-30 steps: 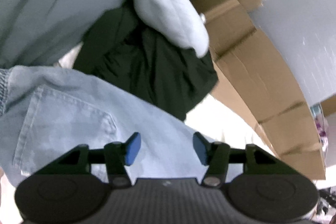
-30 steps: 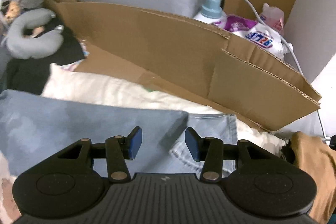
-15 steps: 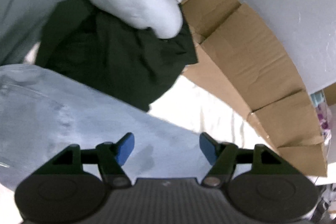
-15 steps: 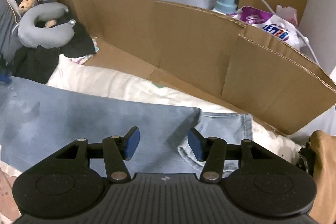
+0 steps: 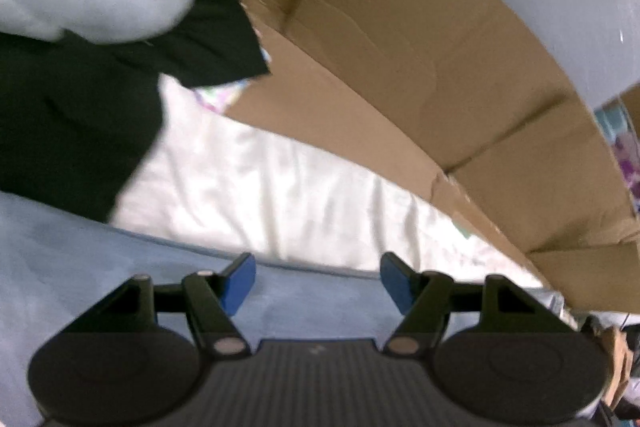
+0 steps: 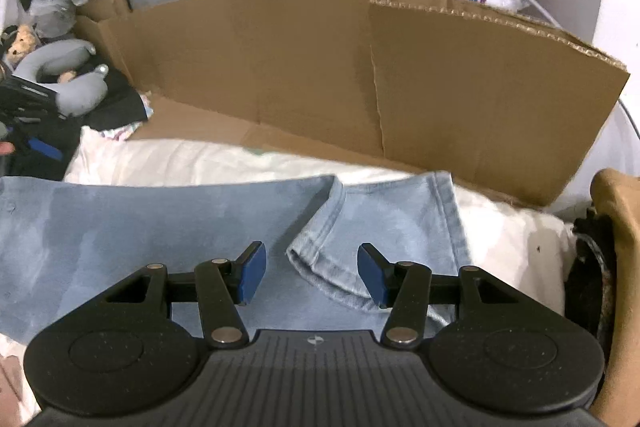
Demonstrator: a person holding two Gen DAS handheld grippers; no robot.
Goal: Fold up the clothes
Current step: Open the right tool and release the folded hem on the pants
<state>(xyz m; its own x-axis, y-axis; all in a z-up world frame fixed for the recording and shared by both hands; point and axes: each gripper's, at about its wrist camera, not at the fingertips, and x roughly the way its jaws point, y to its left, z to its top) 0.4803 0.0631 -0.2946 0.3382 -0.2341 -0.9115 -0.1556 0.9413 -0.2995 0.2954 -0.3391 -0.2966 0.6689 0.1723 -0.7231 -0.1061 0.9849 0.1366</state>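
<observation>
Two legs of jeans (image 6: 168, 223) — under right gripper (image 6: 311, 273)

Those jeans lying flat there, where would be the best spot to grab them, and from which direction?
Probably the hem of the jeans, the leg end lying just ahead of the right gripper. That stitched edge curls slightly off the layer below, so one finger could slip under. Come from above and the near side, jaws open and straddling it.

Even, soft indoor light, no hard shadows. Left wrist view motion-blurred throughout. Right wrist view sharper; cardboard wall (image 6: 360, 75) bows with fisheye curve, smearing above it; corners vignetted black.
</observation>
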